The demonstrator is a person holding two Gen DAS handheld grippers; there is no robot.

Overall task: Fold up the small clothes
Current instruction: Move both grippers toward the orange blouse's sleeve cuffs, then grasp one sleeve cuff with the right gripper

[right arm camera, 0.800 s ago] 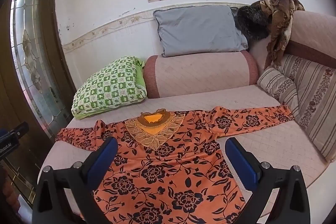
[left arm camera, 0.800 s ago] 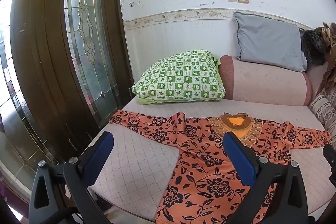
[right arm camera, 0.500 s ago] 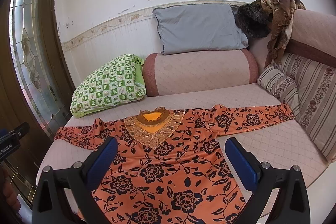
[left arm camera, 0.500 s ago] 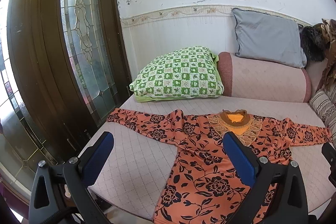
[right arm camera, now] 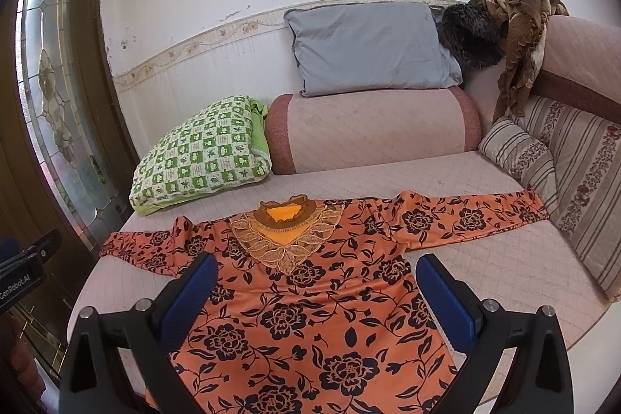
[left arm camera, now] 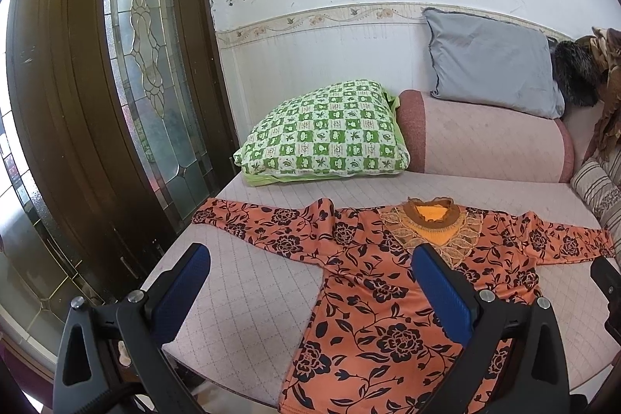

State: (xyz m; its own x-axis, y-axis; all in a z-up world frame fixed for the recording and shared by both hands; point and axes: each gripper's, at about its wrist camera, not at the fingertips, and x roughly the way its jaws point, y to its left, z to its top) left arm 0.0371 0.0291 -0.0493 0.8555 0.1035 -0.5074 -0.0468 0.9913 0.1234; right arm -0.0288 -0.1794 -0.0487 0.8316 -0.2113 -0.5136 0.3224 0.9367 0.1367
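An orange long-sleeved top with black flowers (right arm camera: 310, 301) lies flat, face up, on the pale pink quilted sofa seat (right arm camera: 504, 258), both sleeves spread sideways and its lace collar toward the back. The same top (left arm camera: 380, 297) fills the lower right of the left wrist view. My left gripper (left arm camera: 310, 268) hovers open above the seat, over the top's left side and left sleeve. Over the middle of the top my right gripper (right arm camera: 316, 276) hangs open as well. Nothing sits between either pair of blue pads, and neither touches the cloth.
A green checked pillow (right arm camera: 202, 158) lies at the back left, beside a pink bolster (right arm camera: 372, 130) with a grey cushion (right arm camera: 368, 49) on it. Striped cushions (right arm camera: 574, 173) and a brown scarf (right arm camera: 520, 37) line the right. A dark wooden door with glass (left arm camera: 128, 103) stands left.
Both views have slid slightly, so the top and cushions sit a little lower and nearer. The top itself has not moved, and both grippers stay wide open.
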